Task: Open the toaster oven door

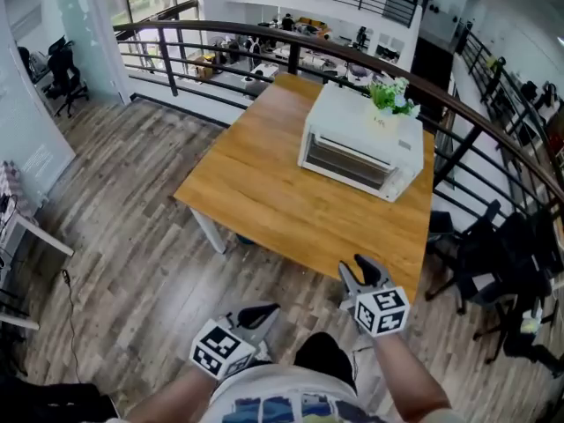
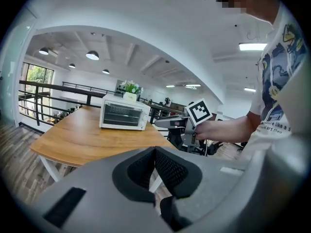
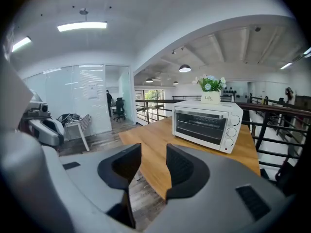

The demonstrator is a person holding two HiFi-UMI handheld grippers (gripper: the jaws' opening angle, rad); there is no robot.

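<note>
Two-handed and carrying nothing: holding the right gripper [image 1: 364,270] with its fingers [image 3: 181,166] parted a fair way around empty air, holding the left gripper [image 1: 256,314] with its pads [image 2: 170,171] pressed together on nothing. Hovering both short of the near edge of the table [image 1: 264,192], touching neither wood nor appliance. Finding the toaster oven [image 1: 357,144] ahead of the right fingers and slightly to their right, well beyond them toward the table's far side, with a small potted plant [image 1: 392,95] on top. Finding it ahead and a little left of the left pads; judging the right gripper the nearer. Seeing its glass door [image 3: 199,125] turned back toward the fingers, a little aslant, long axis lying crosswise to the reach. Making out what looks like the handle bar [image 3: 200,111] along the door's top edge, knobs [image 3: 234,130] at the right end. Probably needing a reach forward over the tabletop, then a pull on that bar back toward the fingers and downward.
</note>
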